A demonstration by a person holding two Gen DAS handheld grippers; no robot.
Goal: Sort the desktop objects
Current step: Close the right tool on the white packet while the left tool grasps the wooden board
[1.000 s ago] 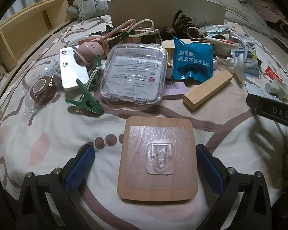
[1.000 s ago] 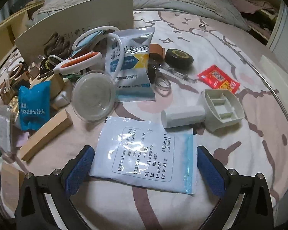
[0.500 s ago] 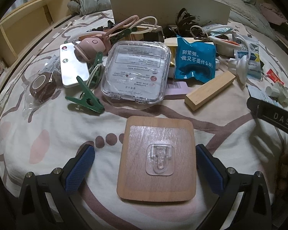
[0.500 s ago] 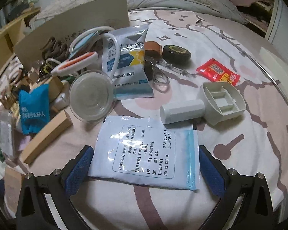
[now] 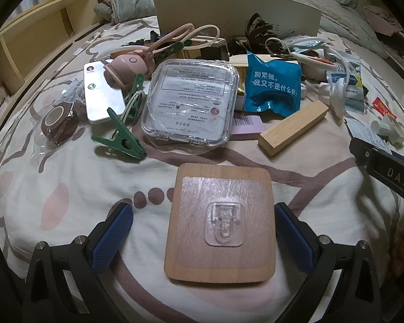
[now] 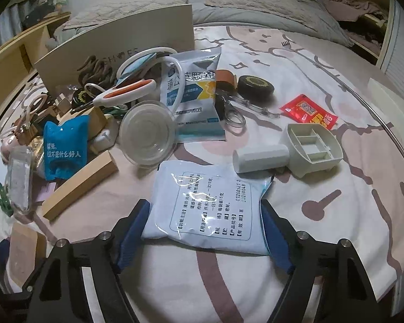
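Observation:
A wooden board with a clear stick-on hook (image 5: pixel 220 224) lies flat on the bedsheet between the fingers of my left gripper (image 5: pixel 202 228). The jaws are open, the right pad touches the board's edge, the left stands apart. In the right wrist view a pale blue printed pouch (image 6: pixel 207 207) lies between the fingers of my right gripper (image 6: pixel 204 231). Those jaws have narrowed and both blue pads touch the pouch's sides. The pouch bulges slightly.
Beyond the board lie a clear plastic case (image 5: pixel 191 107), green clips (image 5: pixel 121 140), a blue snack bag (image 5: pixel 272 88), a wooden block (image 5: pixel 293 126) and a tape roll (image 5: pixel 58 121). Near the pouch are a clear lid (image 6: pixel 148 134), white cylinder (image 6: pixel 261 157), grey tray (image 6: pixel 313 148), scissors (image 6: pixel 126 95) and a cardboard box (image 6: pixel 115 43).
My right gripper has closed in from wide open until its pads meet the pouch's sides. The left gripper has held still around the board.

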